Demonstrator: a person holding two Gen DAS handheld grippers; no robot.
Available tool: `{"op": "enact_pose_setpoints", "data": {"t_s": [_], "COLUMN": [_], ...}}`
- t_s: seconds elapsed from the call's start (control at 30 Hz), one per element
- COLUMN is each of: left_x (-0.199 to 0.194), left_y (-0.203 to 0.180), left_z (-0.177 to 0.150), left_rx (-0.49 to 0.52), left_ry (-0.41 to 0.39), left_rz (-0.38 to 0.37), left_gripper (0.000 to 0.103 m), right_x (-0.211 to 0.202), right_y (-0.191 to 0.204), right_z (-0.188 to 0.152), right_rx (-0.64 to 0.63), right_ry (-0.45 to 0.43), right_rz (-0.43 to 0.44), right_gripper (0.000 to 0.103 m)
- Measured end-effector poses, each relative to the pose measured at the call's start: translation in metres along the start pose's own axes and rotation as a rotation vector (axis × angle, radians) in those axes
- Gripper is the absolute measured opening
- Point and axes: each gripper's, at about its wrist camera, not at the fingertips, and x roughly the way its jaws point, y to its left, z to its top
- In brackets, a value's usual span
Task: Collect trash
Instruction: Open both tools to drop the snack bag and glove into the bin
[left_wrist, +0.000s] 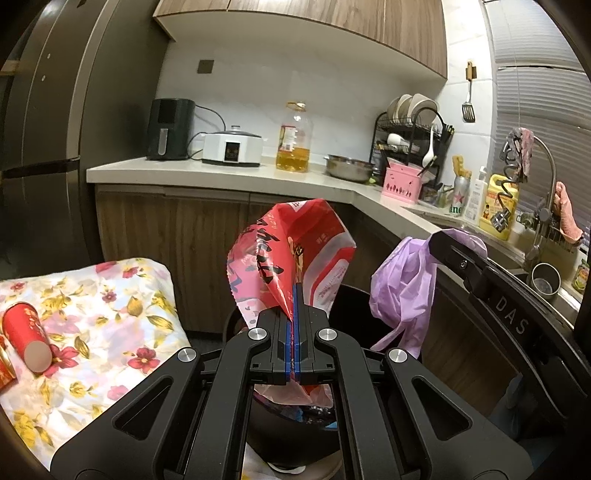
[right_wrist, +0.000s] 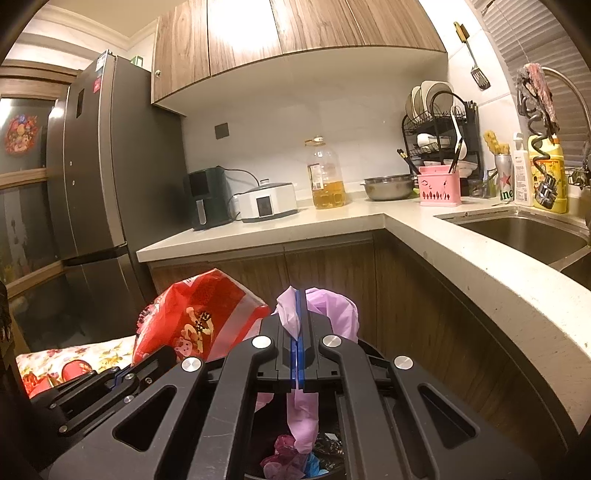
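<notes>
Two pieces mid-transfer: left gripper (left_wrist: 295, 291) clamped on red wrapper (left_wrist: 291, 251), right gripper (right_wrist: 298, 306) clamped on purple bag (right_wrist: 332, 310), over part-filled bin (right_wrist: 295, 461). Left at 9 o'clock: red cup (left_wrist: 26, 332).

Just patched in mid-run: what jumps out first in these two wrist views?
The left tool is shut on a red snack bag, held up over the black trash bin. Beside it, the right tool pinches a purple plastic bag above the same bin. A red paper cup lies on the floral cloth at left.
</notes>
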Motion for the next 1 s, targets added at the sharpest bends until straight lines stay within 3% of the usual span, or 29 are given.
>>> {"op": "enact_pose_setpoints", "data": {"t_s": [0.3,0.33,0.37,0.4,0.47,0.63,0.77,0.83,1.0], "left_x": [0.012,0.013,0.014,0.015,0.016,0.013,0.006,0.0,-0.016], "left_y": [0.001,0.001,0.001,0.001,0.003,0.008,0.015,0.02,0.029], "left_z": [-0.004,-0.004,-0.005,-0.006,-0.007,-0.01,-0.011,-0.012,-0.014], "left_rx": [-0.003,0.001,0.005,0.004,-0.003,-0.015,-0.035,-0.052,-0.063], "left_ry": [0.023,0.026,0.03,0.032,0.039,0.035,0.026,0.016,-0.002], "left_rz": [-0.013,-0.011,-0.007,-0.005,-0.002,0.018,0.038,0.055,0.11], "left_gripper": [0.0,0.0,0.002,0.007,0.015,0.044,0.056,0.064,0.074], "right_x": [0.009,0.01,0.011,0.011,0.01,0.01,0.007,0.006,0.001], "right_y": [-0.002,-0.002,-0.003,-0.003,-0.004,-0.004,-0.003,-0.003,-0.001], "right_z": [-0.001,-0.001,-0.001,-0.001,-0.002,-0.004,-0.006,-0.007,-0.011], "right_rx": [0.004,0.008,0.011,0.014,0.018,0.018,0.021,0.021,0.025], "right_ry": [0.023,0.024,0.029,0.029,0.026,0.032,0.036,0.037,0.037], "right_rz": [0.001,0.004,0.007,0.008,0.01,0.002,-0.005,-0.006,-0.009], "right_gripper": [0.002,0.003,0.011,0.022,0.029,0.029,0.029,0.033,0.05]}}
